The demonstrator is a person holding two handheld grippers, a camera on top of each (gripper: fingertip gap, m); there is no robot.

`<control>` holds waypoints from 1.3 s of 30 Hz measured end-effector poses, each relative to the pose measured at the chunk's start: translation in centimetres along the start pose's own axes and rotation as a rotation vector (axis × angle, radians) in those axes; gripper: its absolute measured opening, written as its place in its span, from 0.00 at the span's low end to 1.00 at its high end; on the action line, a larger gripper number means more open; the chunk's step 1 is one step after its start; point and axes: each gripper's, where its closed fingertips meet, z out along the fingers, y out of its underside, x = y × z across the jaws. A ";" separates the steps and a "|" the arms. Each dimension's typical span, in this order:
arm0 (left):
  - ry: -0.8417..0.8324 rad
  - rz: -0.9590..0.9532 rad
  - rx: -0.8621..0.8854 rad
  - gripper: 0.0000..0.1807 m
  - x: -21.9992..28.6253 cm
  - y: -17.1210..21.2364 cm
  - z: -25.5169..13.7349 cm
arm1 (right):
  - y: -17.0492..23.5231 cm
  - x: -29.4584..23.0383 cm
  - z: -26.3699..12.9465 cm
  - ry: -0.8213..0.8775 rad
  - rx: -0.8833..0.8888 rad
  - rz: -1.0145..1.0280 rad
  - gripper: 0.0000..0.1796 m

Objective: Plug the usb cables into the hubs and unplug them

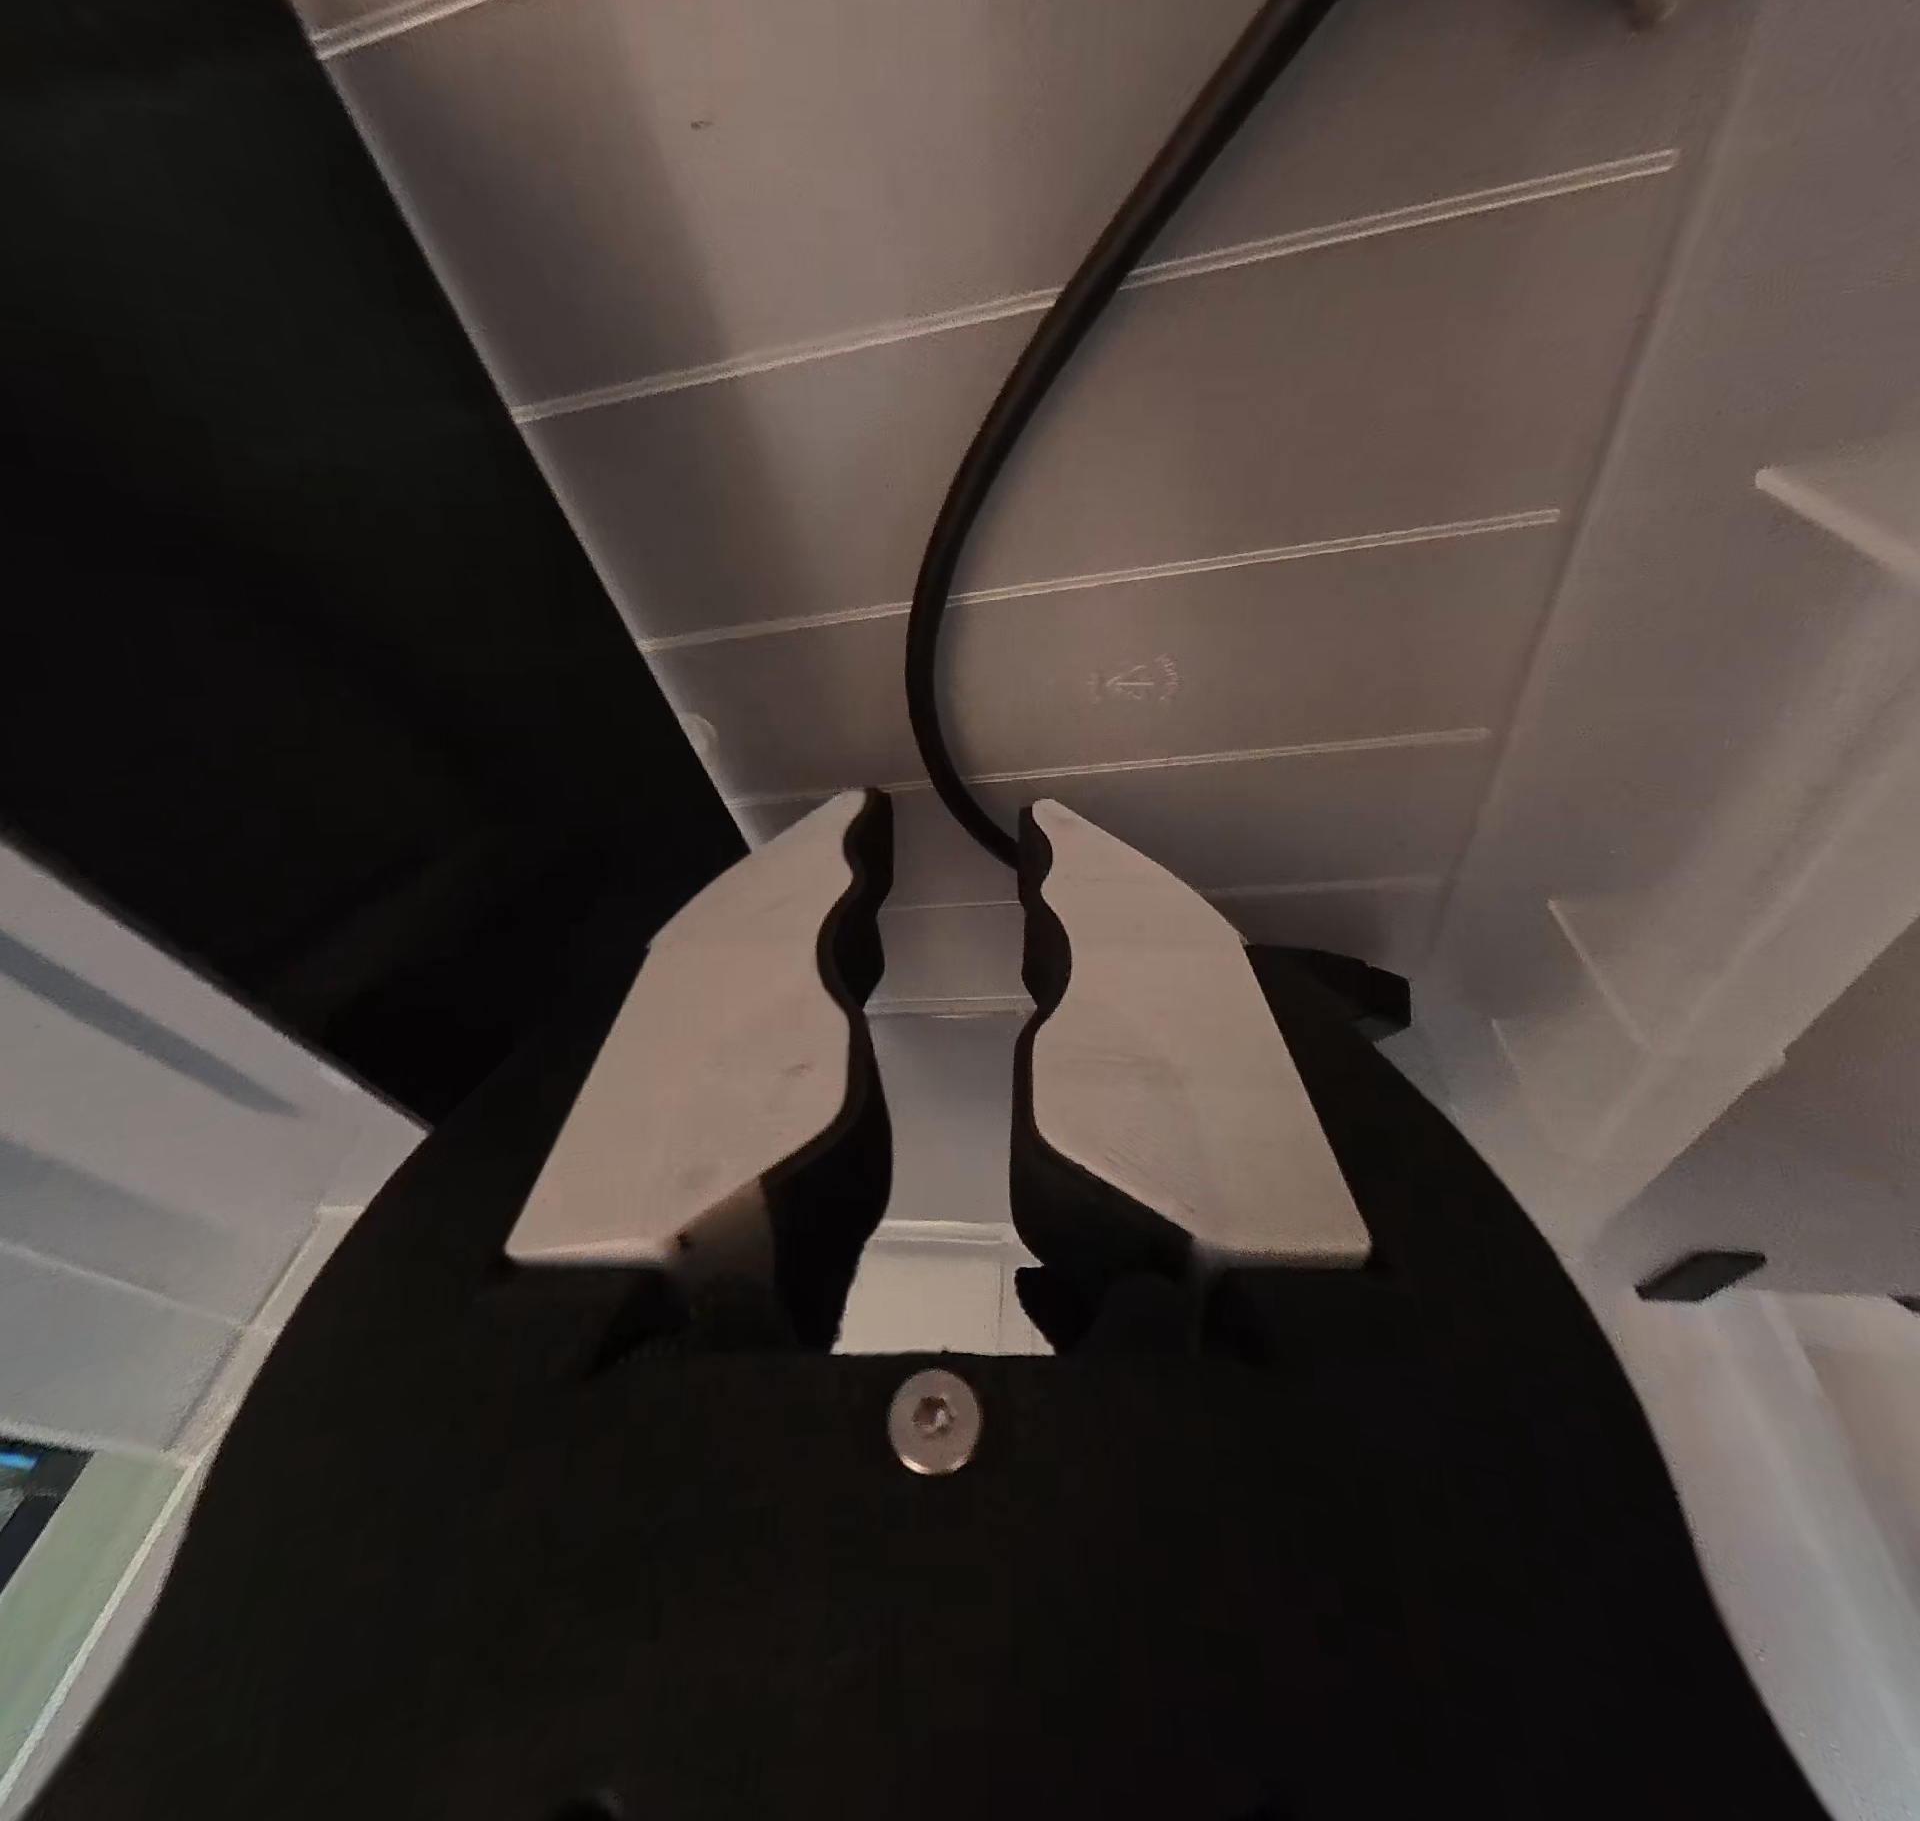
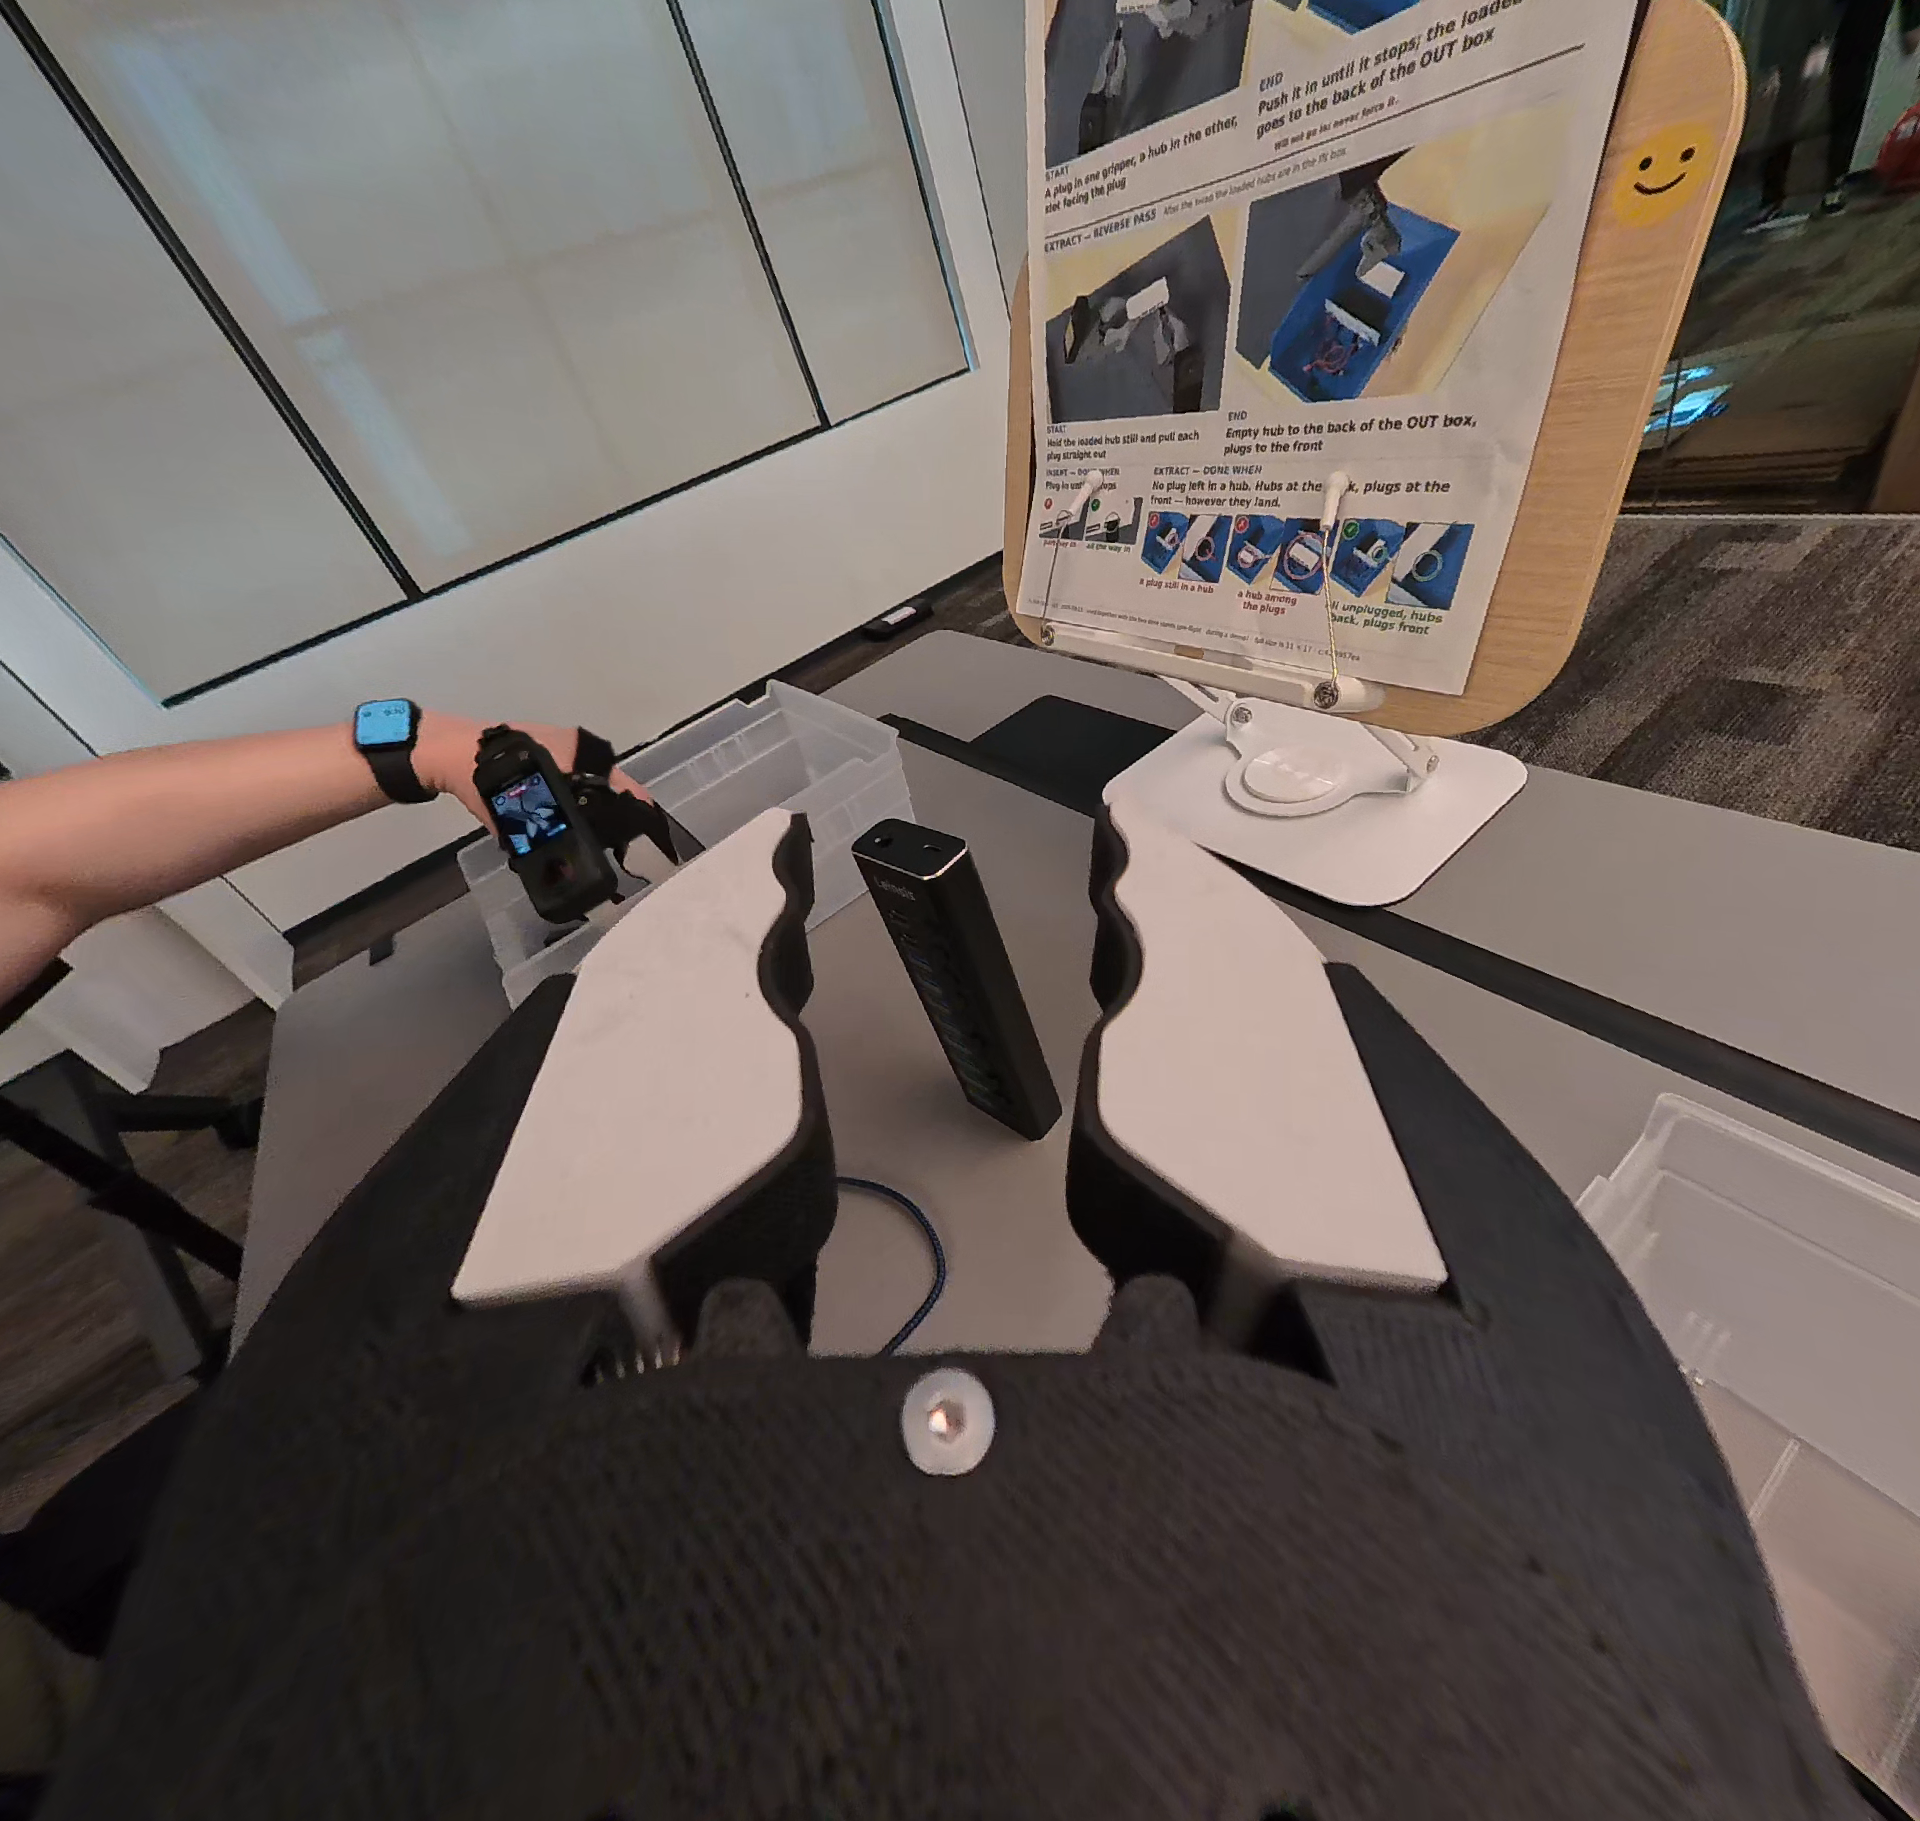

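Right wrist view, hub (image 2: pixel 951 982) between parted jaws

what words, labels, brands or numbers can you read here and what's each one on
I will not copy out writing; this is what bears it.
Printed sheet on the wooden stand: headings, captions, photos.
Black hub on the table: pale brand mark near its far end.
Watch: lit screen, too small to read.
Clear bin floor: moulded symbol, too faint to read.
Yellow sticker: a smiley, no words.
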 end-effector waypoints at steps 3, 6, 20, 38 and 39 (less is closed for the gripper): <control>0.068 0.009 -0.007 0.08 0.4 0.0 0.1 | 0.2 0.0 0.1 -0.002 -0.012 -0.002 0.29; 0.071 0.012 0.012 0.07 0.3 -0.1 0.1 | 0.2 0.0 0.0 0.003 -0.016 -0.008 0.29; -0.041 -0.022 -0.053 0.02 0.3 0.8 -1.3 | -0.3 -0.4 -0.7 -0.013 -0.001 -0.006 0.29; -0.519 -0.152 -0.131 0.01 -2.5 -0.9 -26.5 | 1.3 -10.4 2.6 -0.291 -0.038 -0.145 0.28; -0.534 -0.149 -0.103 0.01 -2.5 -2.0 -27.6 | 2.0 -11.8 3.2 -0.330 -0.052 -0.186 0.28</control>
